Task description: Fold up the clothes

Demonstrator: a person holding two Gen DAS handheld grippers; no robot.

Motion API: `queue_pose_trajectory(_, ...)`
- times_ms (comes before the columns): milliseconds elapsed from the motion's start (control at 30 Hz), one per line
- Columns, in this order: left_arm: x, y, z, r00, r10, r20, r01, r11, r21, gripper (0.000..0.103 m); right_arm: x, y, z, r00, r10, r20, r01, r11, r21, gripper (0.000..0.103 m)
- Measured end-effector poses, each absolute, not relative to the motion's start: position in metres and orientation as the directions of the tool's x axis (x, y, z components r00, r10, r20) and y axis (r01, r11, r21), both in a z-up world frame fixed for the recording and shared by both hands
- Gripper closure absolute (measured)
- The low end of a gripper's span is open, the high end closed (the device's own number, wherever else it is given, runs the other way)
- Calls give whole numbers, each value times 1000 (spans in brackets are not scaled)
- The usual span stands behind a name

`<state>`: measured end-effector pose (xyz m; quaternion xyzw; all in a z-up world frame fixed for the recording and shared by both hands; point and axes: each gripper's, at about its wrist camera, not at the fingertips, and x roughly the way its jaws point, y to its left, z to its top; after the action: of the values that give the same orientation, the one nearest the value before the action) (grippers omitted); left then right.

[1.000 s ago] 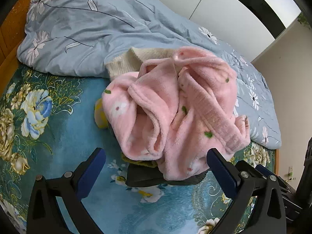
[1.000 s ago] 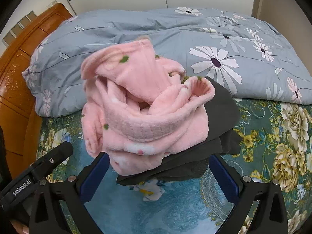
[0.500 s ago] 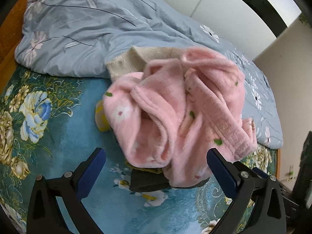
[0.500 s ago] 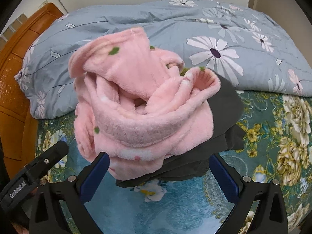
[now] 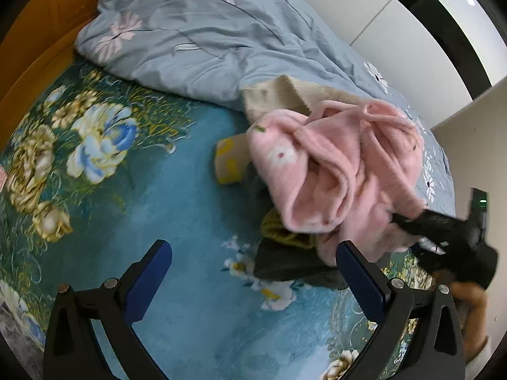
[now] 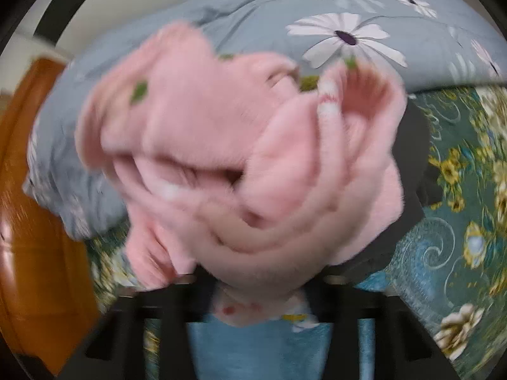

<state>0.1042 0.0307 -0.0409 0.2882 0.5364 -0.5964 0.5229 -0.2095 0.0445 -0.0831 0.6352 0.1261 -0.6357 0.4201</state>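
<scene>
The pink robe [image 5: 336, 171] lies crumpled on a dark garment [image 5: 285, 262] on the floral bedsheet [image 5: 158, 209], just beside the grey duvet [image 5: 202, 34]. The left gripper [image 5: 253, 278] hovers wide open, short of the pile. The right gripper [image 5: 412, 221] reaches into the robe's edge; blur and pink fabric hide its jaws, so its state cannot be told.

Clothes pile on bed, counts only.
One pink fleece garment [image 5: 336, 164], one dark garment [image 5: 285, 262], one cream knit [image 5: 285, 95], one yellow piece [image 5: 229, 163], one grey-blue floral duvet [image 5: 202, 34], two grippers.
</scene>
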Motion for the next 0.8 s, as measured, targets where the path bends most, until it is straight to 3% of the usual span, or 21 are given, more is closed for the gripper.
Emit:
queue_pose_trajectory(200,123,53,-41,-309,-331,-892,921,130,-367,0,-223,109,-6,52,-526,-849,729,-562,392,86)
queue_pose_trajectory(367,120,76,-44,-364,-314,-877,905,102,-412,0,-223,191,51,-35,-599,-800,751,-544,374,88)
queue_pose_trajectory(800,70,132,-56,-436,-197,-878,895,3,-445,0,-263,407,38,-267,-354,-896,535,-828,167,89)
